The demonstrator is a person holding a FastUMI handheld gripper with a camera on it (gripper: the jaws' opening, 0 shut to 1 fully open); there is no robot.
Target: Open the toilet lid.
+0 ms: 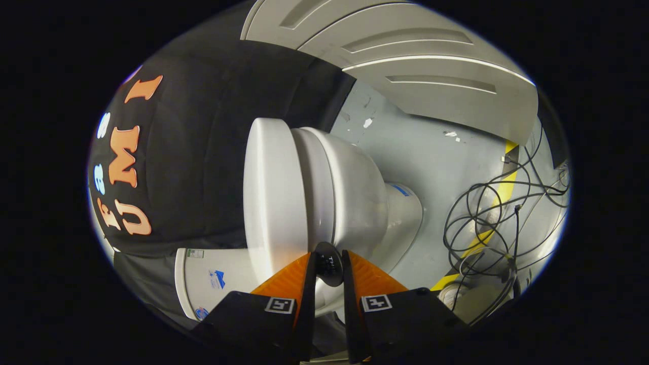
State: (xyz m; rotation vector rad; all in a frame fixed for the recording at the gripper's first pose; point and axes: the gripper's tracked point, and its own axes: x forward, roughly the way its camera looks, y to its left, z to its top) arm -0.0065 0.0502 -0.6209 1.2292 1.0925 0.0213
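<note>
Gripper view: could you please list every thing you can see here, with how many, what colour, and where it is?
toilet lid: one, white, closed on the toilet, just ahead of the fingers.
toilet bowl: one, white, beside the lid, beyond the fingers.
tank: one, white, next to the lid, near the black cloth.
knob: one, black, round, between the fingers at the lid's edge.
cables: a tangle, black, on the floor beyond the bowl.
tape stripe: one, yellow, on the floor under the cables.
floor: grey.
door: one, white, panelled, beyond the floor.
gripper: one, fingers pressed on the knob.
</note>
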